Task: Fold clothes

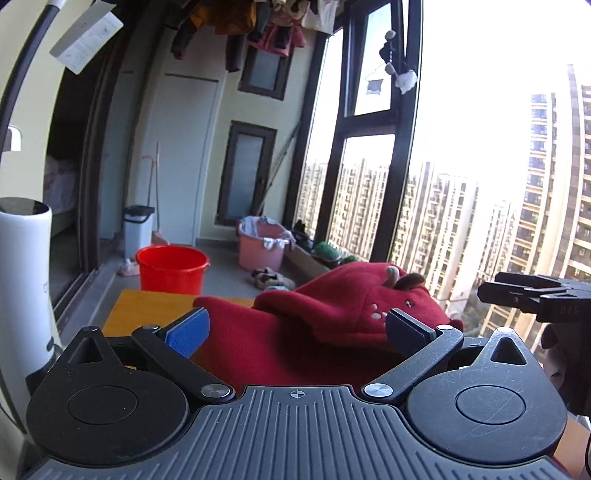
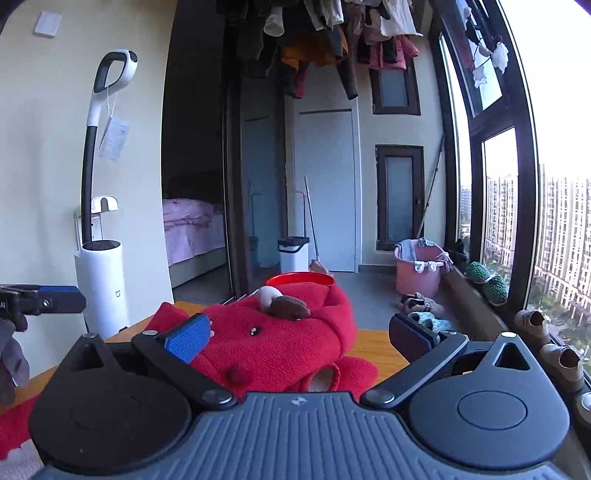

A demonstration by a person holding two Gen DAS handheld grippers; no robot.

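A red fleece hooded garment (image 1: 314,325) with small horns and an animal face lies bunched on a yellow wooden table (image 1: 147,306). My left gripper (image 1: 295,332) is open, its fingers apart above the near part of the garment, holding nothing. The right gripper also shows at the right edge of the left wrist view (image 1: 532,295). In the right wrist view the same garment (image 2: 273,339) lies on the table (image 2: 373,347), hood up. My right gripper (image 2: 299,336) is open over it, holding nothing. The left gripper shows at that view's left edge (image 2: 48,301).
A red bucket (image 1: 171,267) and a pink laundry basket (image 1: 262,243) stand on the floor beyond the table. A white upright vacuum (image 2: 99,273) stands at the left. Tall windows (image 1: 369,184) run along the right, with shoes (image 2: 554,354) on the sill. Clothes (image 2: 325,33) hang overhead.
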